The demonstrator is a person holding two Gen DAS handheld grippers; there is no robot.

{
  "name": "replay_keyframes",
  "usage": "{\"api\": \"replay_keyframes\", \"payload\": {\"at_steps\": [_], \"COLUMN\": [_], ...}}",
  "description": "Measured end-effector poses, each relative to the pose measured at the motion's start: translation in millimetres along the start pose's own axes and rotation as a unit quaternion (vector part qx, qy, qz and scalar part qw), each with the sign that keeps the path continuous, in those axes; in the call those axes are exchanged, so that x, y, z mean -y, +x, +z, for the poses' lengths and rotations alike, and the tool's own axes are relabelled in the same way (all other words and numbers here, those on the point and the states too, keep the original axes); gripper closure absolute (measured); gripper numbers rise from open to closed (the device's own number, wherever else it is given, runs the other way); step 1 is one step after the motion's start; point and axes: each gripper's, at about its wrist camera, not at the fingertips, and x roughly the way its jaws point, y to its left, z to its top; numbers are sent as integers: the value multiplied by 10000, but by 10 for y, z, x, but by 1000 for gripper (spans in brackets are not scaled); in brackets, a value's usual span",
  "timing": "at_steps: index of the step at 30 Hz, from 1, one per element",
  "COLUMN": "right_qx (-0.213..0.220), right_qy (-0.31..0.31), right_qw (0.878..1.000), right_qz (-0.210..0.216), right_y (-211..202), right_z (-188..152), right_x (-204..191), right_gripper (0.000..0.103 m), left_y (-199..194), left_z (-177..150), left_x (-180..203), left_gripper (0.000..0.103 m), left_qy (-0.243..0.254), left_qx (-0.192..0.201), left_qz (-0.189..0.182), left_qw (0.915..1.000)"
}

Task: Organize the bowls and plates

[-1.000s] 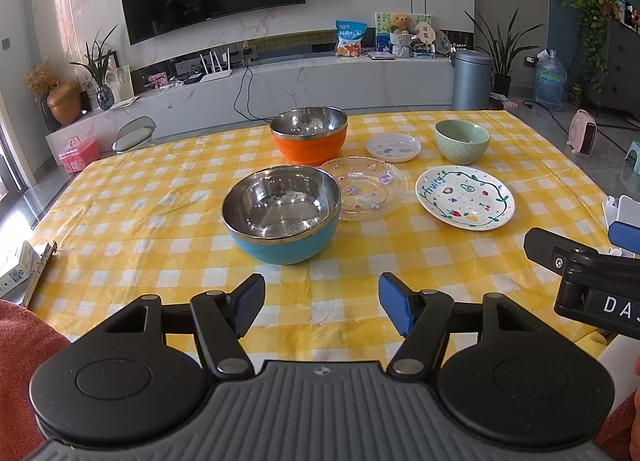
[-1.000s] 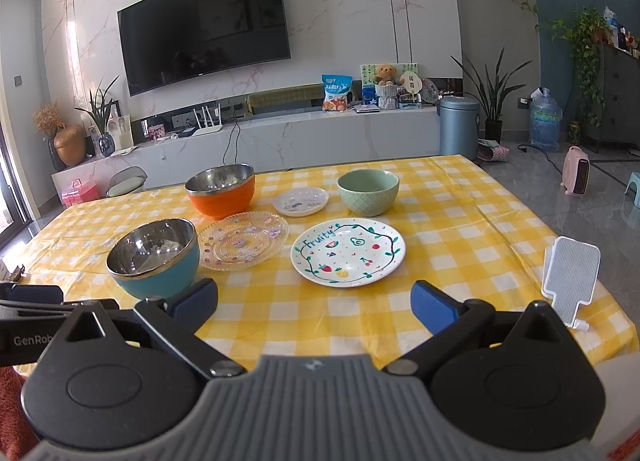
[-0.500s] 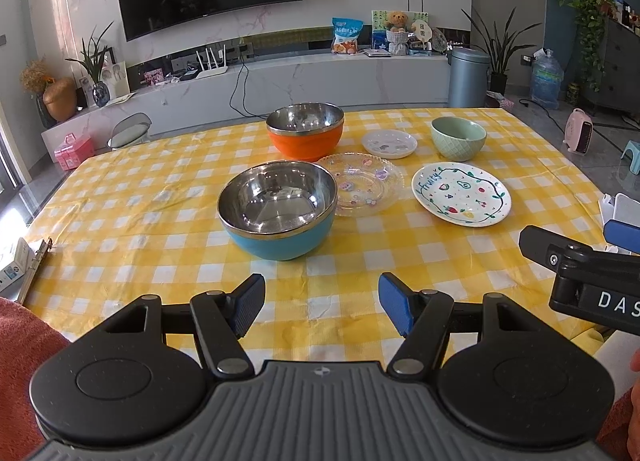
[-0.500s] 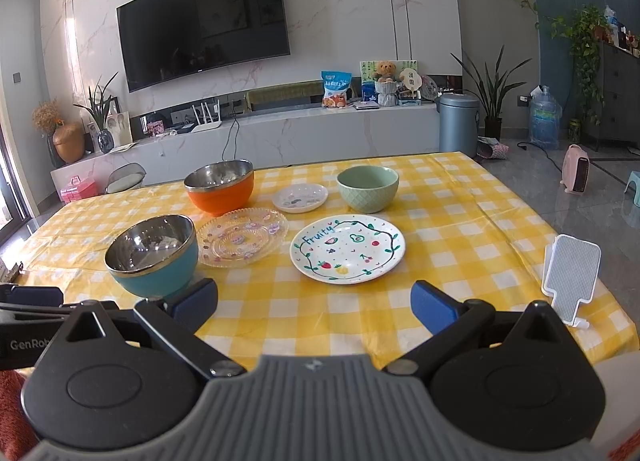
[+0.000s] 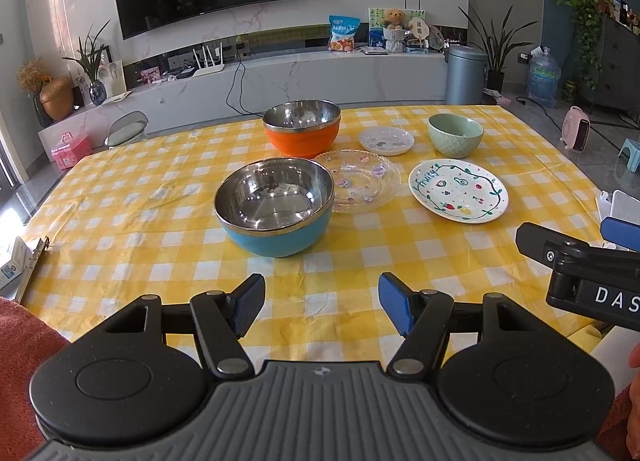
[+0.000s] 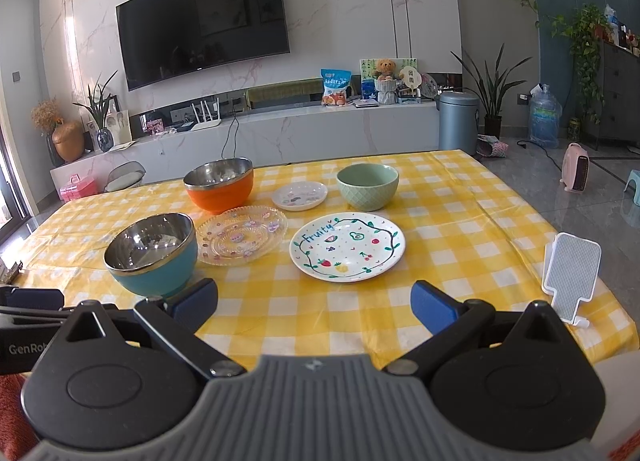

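A: So, both hold nothing? 
B: Yes. The left gripper [image 5: 321, 304] and right gripper [image 6: 314, 303] stand wide open, empty, above the near worktop [image 5: 132, 197] edge. Nothing is stacked yet.
A: Next? 
B: Probably reach the blue bowl [image 5: 275, 206], nearest; the fruit plate [image 6: 347, 246] lies beyond.

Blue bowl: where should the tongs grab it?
Grip the near rim of the blue bowl, one finger inside, one outside, with the left tongs coming from above. It stands upright and looks too wide to span. The glass plate sits close on its right, so avoid that side.
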Motion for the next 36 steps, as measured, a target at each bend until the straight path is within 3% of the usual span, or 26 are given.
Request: {"api": "replay_keyframes", "payload": {"at_steps": [26, 32, 34, 36], "right_qx": [-96, -292, -340, -350], "right_qy": [-50, -1, -43, -63], "right_qw": [9999, 9996, 9991, 9993], "right_qz": [-35, -46, -237, -121], "right_y": [52, 75, 91, 107], "right_z": [7, 97, 157, 226], "right_x": [-18, -11, -66, -128], "right_gripper": [2, 3, 3, 3], "left_y": [31, 85, 90, 105], "left_z": [-11, 24, 68, 125], "left_x": [-66, -223, -287, -362], "left_gripper": [26, 28, 30, 30], "left_qy": [-99, -500, -615, -681], "left_qx": [-71, -228, -195, -173], "left_qz": [-57, -477, -516, -549], "left_qw": [9999, 9973, 9966, 9960]}}
